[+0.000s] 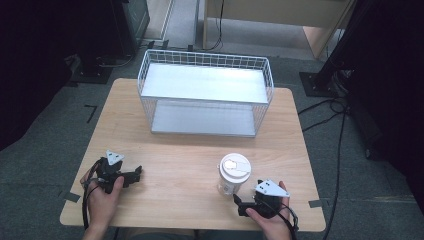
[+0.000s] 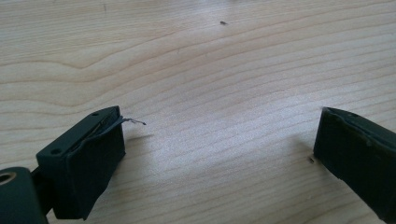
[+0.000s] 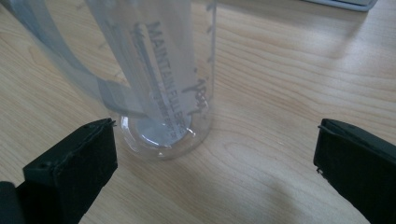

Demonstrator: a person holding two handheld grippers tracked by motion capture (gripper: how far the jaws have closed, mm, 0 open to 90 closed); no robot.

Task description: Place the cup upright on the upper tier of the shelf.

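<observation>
1. on the pale wood table [image 1: 185, 165], grain running across it, a white wire basket [image 1: 206, 92] stands at the far side, a grid-walled box with two flat grey shelves, well apart from both hands

2. near the front right edge stands the cup [image 1: 233, 174], upright, a clear plastic cylinder with printed marks on its wall and a round white lid; its thin ringed base rests flat on the wood [image 3: 163, 135]

3. right gripper [image 1: 248, 204] sits just beside the cup on the near side, jaws spread wide and holding nothing; in the right gripper view the cup is off toward the left jaw, not centred

4. to grip well, i'd judge it should shift until the cup sits midway between the jaws, then close gently on the lower wall, since thin plastic may flex or slip

5. left gripper [image 1: 131, 176] rests on the table at the front left, jaws wide apart over bare wood, its black pads [image 2: 91, 177] matte and blocky
</observation>
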